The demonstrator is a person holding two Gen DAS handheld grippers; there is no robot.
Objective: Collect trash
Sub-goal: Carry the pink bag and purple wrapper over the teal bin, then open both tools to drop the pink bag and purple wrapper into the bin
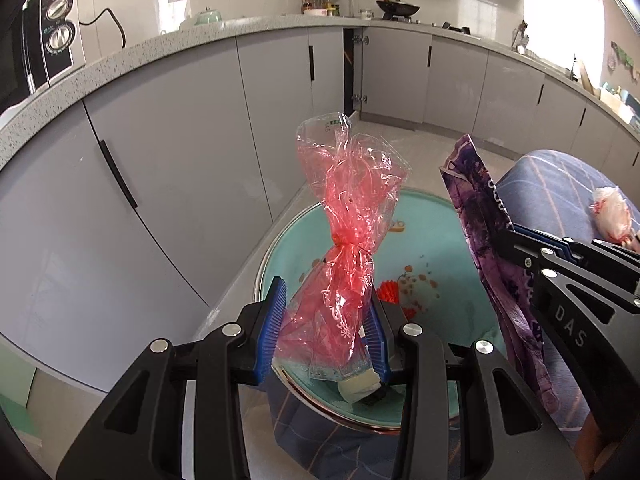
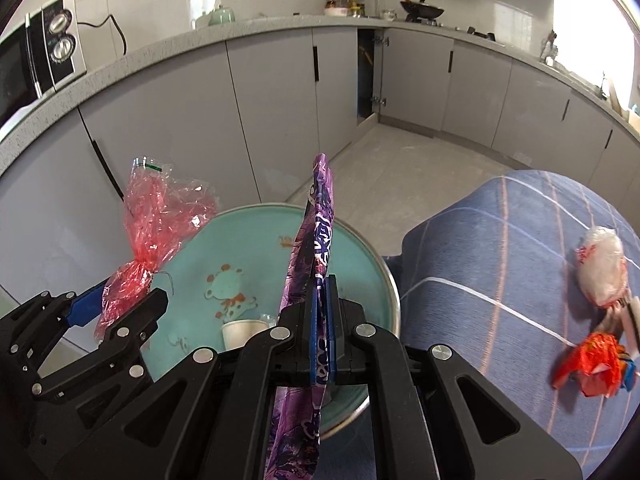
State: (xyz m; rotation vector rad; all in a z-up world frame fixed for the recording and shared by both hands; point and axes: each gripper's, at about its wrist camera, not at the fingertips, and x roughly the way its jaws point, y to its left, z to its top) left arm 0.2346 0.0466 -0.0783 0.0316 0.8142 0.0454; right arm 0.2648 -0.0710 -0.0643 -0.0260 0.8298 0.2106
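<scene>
Basin (image 2: 376,264) rim below, left tongs (image 1: 326,328) pinching pink wrapper (image 1: 348,216), right tongs (image 2: 323,332) pinching purple wrapper (image 2: 316,240).

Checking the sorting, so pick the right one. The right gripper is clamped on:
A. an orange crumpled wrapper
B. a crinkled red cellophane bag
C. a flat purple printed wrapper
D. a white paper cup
C: the right gripper pinches the flat purple printed wrapper, while the left gripper holds the crinkled red cellophane bag.
</scene>
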